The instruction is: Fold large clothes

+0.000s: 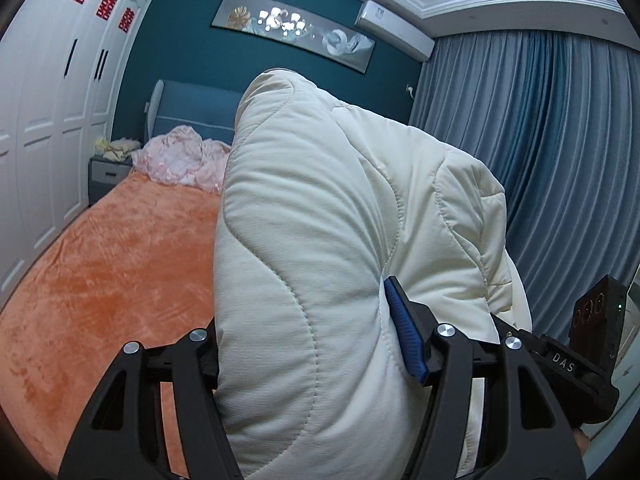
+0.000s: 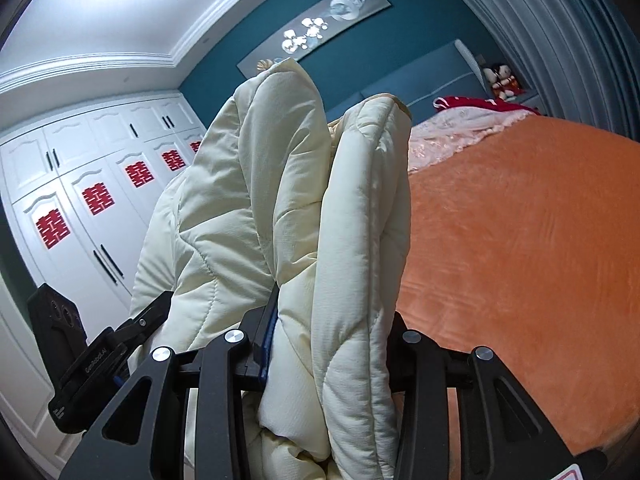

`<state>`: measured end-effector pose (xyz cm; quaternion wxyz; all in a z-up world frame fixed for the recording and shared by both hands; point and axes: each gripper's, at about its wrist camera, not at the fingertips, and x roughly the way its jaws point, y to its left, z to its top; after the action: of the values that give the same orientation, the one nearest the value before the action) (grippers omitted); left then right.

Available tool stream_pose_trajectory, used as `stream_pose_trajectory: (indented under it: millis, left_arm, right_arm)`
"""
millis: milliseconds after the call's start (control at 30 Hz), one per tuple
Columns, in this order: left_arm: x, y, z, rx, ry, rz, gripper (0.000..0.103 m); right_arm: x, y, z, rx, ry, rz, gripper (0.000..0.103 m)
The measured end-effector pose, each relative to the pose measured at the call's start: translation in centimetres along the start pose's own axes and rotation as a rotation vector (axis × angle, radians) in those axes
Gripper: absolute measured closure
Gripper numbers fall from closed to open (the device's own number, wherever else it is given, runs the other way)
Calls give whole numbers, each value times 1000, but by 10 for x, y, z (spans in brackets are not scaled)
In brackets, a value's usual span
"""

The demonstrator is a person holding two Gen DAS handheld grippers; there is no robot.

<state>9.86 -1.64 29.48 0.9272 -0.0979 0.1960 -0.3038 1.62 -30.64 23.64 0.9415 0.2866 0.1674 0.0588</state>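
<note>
A thick cream quilted coat (image 1: 304, 220) hangs lifted above the bed, bunched into puffy folds. My left gripper (image 1: 308, 340) is shut on a wide fold of it. The blue pad (image 1: 404, 336) presses into the fabric on the right, and the other finger is hidden behind the cloth. In the right wrist view the coat (image 2: 352, 208) stands up in two or three padded layers. My right gripper (image 2: 332, 336) is shut on them, with a blue pad (image 2: 266, 344) showing on the left. Both grippers sit close together, side by side.
An orange plush blanket covers the bed (image 1: 100, 272) (image 2: 520, 260) below. Crumpled pink bedding (image 1: 180, 160) lies at the blue headboard. White wardrobes (image 1: 48, 120) line one side, with a nightstand (image 1: 108, 174) beside them. Grey-blue curtains (image 1: 560, 140) hang on the other side.
</note>
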Motion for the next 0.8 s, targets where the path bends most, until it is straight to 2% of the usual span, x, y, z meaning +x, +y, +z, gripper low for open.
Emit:
stream_pose_trajectory:
  millis: [167, 333, 433, 567, 800]
  left_arm:
    - [-24, 33, 24, 15, -87, 23, 42]
    - [-19, 78, 25, -9, -110, 49, 42]
    - [-5, 107, 17, -55, -80, 38, 42]
    - [22, 140, -1, -86, -30, 58, 42]
    - [92, 198, -54, -175, 128, 74, 42]
  right_arm:
    - [25, 40, 8, -57, -13, 59, 66]
    - [57, 64, 0, -84, 9, 70, 66]
    - [80, 69, -7, -89, 41, 56, 66]
    - [119, 60, -22, -71, 105, 28, 66]
    - [190, 26, -58, -27, 231, -58, 66]
